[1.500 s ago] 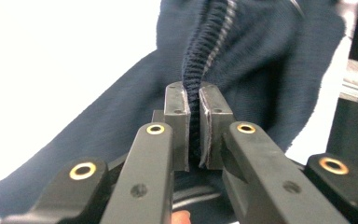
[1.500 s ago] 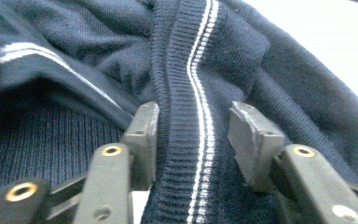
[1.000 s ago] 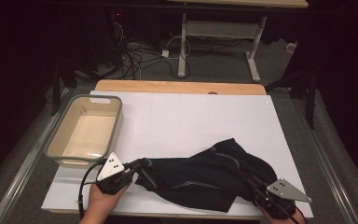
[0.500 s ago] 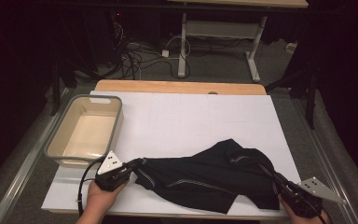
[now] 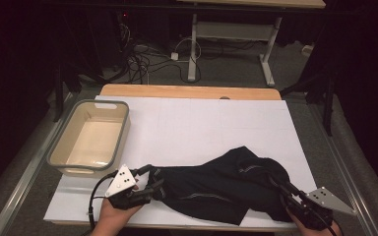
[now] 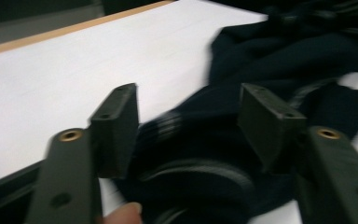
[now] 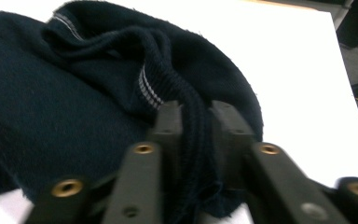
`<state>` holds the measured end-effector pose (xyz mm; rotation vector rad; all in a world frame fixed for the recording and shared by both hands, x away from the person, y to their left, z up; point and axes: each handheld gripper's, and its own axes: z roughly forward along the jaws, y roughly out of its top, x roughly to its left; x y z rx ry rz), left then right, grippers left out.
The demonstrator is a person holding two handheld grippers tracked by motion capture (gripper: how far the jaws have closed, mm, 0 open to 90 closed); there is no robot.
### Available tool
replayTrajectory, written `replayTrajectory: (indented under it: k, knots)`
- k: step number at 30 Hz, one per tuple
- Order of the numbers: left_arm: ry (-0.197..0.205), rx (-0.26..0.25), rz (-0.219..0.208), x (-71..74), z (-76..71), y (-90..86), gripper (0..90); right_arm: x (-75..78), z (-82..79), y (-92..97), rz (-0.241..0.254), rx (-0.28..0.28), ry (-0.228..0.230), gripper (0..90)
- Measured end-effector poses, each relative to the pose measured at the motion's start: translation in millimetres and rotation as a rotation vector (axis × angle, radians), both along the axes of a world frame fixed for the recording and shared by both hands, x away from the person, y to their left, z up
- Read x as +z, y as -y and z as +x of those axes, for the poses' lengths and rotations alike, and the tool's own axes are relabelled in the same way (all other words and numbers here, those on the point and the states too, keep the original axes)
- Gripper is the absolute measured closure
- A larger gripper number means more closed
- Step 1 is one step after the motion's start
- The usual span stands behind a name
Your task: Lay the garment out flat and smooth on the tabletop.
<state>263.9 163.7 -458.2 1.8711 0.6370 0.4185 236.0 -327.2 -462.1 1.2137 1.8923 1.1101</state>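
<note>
A dark navy knit garment (image 5: 216,184) lies stretched along the front of the white table (image 5: 202,123). My left gripper (image 5: 152,189) sits at its left end. In the left gripper view this gripper (image 6: 189,126) is open: its jaws have just been opening, and the garment (image 6: 279,56) lies between and beyond the pads without being pressed. At the right end my right gripper (image 5: 278,184) holds the cloth. In the right gripper view its jaws (image 7: 196,126) have just been opening slightly, but a ribbed hem with pale stripes (image 7: 144,86) still fills the narrow gap against both pads.
A beige plastic bin (image 5: 123,132) stands empty at the left of the table, just behind my left hand. The table's wooden far edge (image 5: 192,91) runs behind the white surface. Cables and desk legs lie on the floor beyond.
My left gripper's jaws have parted and let go of the garment's left end. My right hand has shifted right toward the front corner, drawing the garment out longer.
</note>
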Motion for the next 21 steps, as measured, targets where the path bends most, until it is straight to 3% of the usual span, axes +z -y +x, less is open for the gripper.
replayTrajectory:
  k: [4, 7, 11, 14, 16, 18, 21]
  knots:
    - [-0.022, -0.12, 0.051, -6.4, -4.5, 32.2, 41.1, 11.3, -8.8, -12.7, 0.006, 0.038, 0.045, 62.6]
    - [-0.027, -0.158, 0.126, -11.9, -0.6, 55.7, 40.4, 16.9, -18.5, -28.8, -0.008, 0.096, 0.07, 65.0]
    - [-0.054, -0.135, 0.219, -21.5, 10.6, 71.1, 41.1, 9.0, -32.1, -55.1, -0.052, 0.195, 0.048, 69.8]
    - [-0.047, -0.109, 0.259, -27.0, 11.2, 72.1, 53.2, -0.5, -37.3, -71.0, -0.086, 0.247, 0.012, 63.6]
    - [-0.054, -0.099, 0.257, -29.4, 12.0, 70.3, 63.8, -6.6, -35.3, -76.5, -0.107, 0.25, -0.014, 53.7]
    - [-0.046, -0.093, 0.263, -31.5, 12.7, 69.0, 73.5, -11.4, -31.3, -75.7, -0.097, 0.233, -0.038, 47.5]
    - [-0.038, -0.09, 0.262, -31.8, 12.1, 68.6, 77.8, -16.8, -26.6, -68.7, -0.094, 0.204, -0.067, 43.0]
